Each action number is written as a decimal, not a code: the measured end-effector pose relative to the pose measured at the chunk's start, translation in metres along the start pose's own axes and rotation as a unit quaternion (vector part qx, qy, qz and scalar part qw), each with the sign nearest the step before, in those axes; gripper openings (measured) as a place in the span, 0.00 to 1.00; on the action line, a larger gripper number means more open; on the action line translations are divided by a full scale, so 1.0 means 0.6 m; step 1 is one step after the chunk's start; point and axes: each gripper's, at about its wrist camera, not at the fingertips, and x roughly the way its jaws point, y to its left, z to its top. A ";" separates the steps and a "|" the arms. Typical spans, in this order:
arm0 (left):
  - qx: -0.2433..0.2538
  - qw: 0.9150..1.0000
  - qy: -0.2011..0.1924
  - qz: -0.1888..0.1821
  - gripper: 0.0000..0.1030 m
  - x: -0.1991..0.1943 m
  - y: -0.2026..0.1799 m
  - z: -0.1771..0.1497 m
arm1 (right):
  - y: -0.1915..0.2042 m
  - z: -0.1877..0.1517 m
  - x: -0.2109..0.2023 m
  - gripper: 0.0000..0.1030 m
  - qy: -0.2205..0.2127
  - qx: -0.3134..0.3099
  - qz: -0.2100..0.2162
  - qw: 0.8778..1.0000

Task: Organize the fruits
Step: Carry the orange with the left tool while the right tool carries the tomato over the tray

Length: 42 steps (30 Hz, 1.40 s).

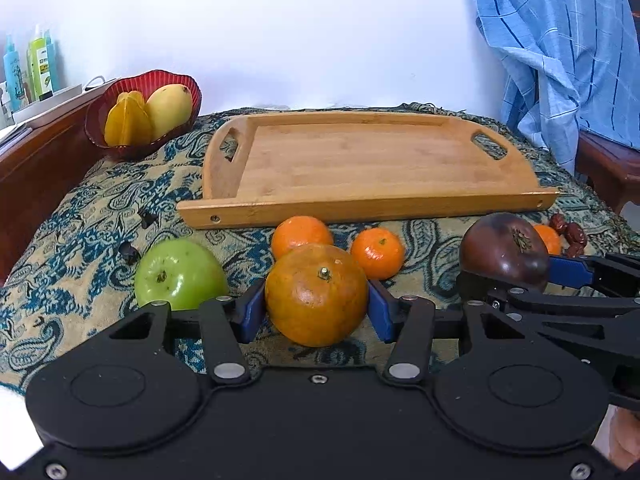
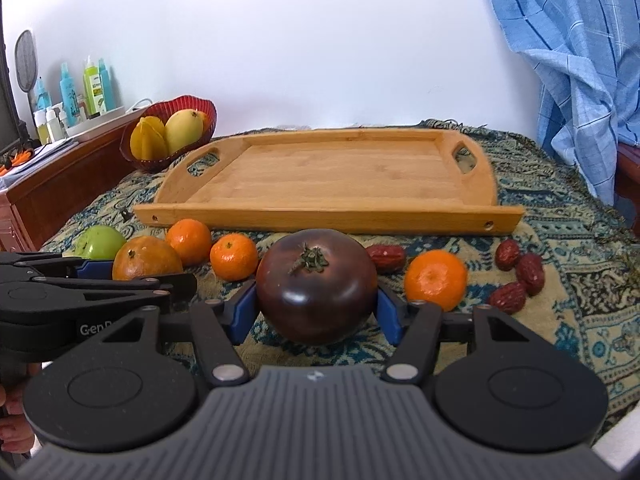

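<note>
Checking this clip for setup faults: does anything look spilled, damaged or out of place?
Nothing is spilled or broken. One oddity: the wooden tray holds no fruit, while the fruit lies loose on the cloth before it, dried red dates among the small oranges.

Paisley-cloth table (image 2: 560,292): wooden tray (image 2: 320,216), red bowl (image 2: 148,164), green apple (image 1: 180,276), tangerines (image 2: 234,257), dates (image 2: 520,276).

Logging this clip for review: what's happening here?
A person is sorting fruit with two handheld grippers. The left gripper has its pads on either side of a large orange; the right gripper likewise brackets a dark tomato. Both fruits still sit on the cloth. The wooden tray behind holds nothing yet. A green apple, small oranges and red dates wait nearby.
</note>
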 end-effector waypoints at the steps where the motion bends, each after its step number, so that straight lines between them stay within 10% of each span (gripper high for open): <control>1: 0.001 1.000 0.001 -0.001 0.49 -0.004 -0.002 0.005 | -0.001 0.004 -0.003 0.62 0.000 0.000 -0.002 1.000; 17: -0.010 0.999 -0.016 -0.035 0.49 -0.031 -0.018 0.162 | -0.079 0.150 -0.010 0.62 -0.003 0.024 0.009 1.000; 42: -0.060 0.998 0.026 -0.018 0.49 0.225 0.049 0.311 | -0.167 0.267 0.216 0.62 0.051 0.023 -0.028 0.998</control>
